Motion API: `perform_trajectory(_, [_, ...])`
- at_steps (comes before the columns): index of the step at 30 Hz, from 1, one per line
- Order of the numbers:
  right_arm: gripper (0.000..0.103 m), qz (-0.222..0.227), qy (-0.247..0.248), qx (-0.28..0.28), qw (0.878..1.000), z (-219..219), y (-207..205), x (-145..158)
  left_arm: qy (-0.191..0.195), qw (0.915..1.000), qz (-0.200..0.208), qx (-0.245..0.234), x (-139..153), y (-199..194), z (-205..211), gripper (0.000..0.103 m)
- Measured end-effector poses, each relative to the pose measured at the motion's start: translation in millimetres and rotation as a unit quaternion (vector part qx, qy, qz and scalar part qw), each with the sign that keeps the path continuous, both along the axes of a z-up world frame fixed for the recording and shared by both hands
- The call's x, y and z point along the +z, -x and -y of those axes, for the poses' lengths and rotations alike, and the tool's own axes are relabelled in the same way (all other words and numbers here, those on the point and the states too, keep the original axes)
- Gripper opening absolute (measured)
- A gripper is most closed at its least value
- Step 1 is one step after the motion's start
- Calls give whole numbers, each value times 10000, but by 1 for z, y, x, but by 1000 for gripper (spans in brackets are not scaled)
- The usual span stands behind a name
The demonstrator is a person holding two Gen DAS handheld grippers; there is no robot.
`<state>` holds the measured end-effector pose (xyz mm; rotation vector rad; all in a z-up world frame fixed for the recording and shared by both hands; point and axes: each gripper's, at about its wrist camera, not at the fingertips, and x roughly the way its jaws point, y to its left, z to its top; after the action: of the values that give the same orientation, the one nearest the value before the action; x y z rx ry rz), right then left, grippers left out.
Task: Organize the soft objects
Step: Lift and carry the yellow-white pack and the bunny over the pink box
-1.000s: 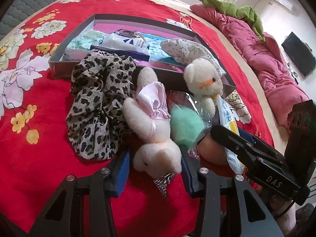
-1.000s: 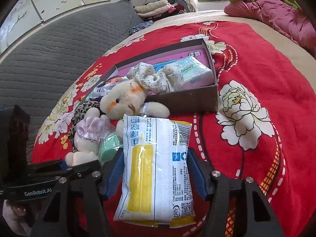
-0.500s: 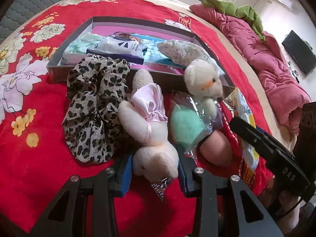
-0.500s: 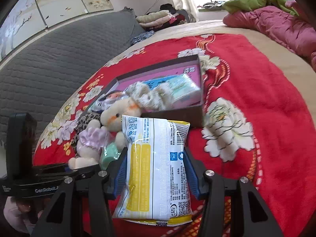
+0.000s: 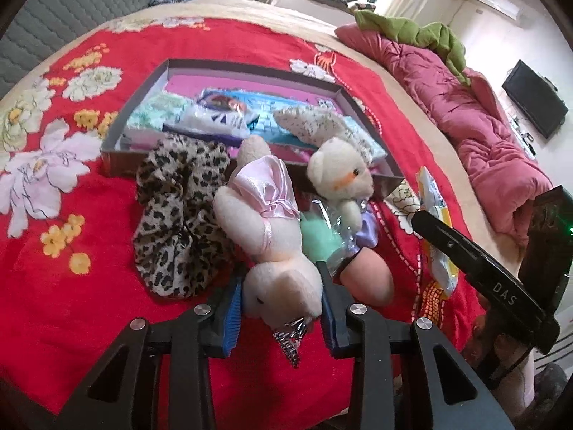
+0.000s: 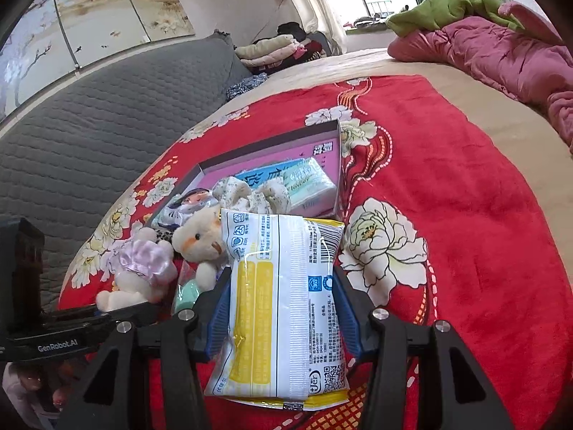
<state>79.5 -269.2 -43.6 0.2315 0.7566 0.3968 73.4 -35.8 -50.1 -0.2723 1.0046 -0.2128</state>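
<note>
My left gripper is shut on the head of a cream plush rabbit in a pink satin dress, which hangs head-down toward me. My right gripper is shut on a white and yellow tissue pack, held above the bedspread. A shallow grey box with a pink floor lies beyond, holding tissue packs and a floral scrunchie. A cream plush bear leans on the box's near wall.
A leopard-print scrunchie lies left of the rabbit. A bagged green sponge and a peach puff lie to its right. The red floral bedspread covers the bed. A pink quilt lies far right.
My left gripper has closed tighter on the rabbit's head and lifted it. My right gripper has raised the tissue pack off the bed, higher above the box.
</note>
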Motion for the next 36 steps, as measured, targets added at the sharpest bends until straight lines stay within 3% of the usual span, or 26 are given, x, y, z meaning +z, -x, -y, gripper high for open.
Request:
perform_trajectory(20, [52,290,158,-134,9994,0,12,19,-373,9974,620,-36,41,9,2,37])
perform_trajectory(36, [52,514,385,-220,9977,-15,15,44,-348,9948,816,493,48,-1,-50,37])
